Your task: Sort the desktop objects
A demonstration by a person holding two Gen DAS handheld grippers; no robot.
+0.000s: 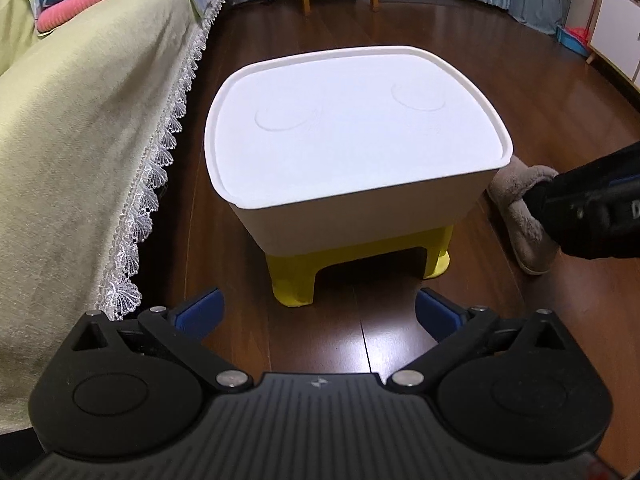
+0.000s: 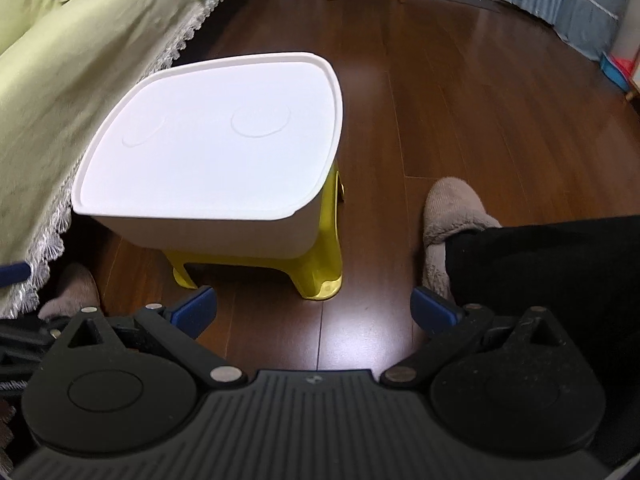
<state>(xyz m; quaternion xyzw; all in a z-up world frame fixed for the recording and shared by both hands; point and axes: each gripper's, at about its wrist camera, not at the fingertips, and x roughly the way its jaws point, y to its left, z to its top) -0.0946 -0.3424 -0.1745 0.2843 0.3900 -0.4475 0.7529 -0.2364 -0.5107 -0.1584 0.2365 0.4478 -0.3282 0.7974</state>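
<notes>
Hovering: left gripper (image 1: 318,310) and right gripper (image 2: 314,308) are hanging spread, empty.
Box: white box (image 1: 352,136) is sitting lidded on yellow stool (image 1: 296,284), raising it within reach.
Objects: seemingly none showing.

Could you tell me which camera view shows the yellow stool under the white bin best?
The right wrist view: the yellow stool shows two legs and its side under the white bin. The left wrist view shows only its front edge and two legs.

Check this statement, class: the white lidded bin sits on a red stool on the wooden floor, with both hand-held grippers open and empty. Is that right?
Not quite: the stool is yellow, not red, as the right wrist view shows. The rest holds: the white lidded bin sits on it on the wooden floor, and the left hand-held gripper and right hand-held gripper are open and empty.
</notes>
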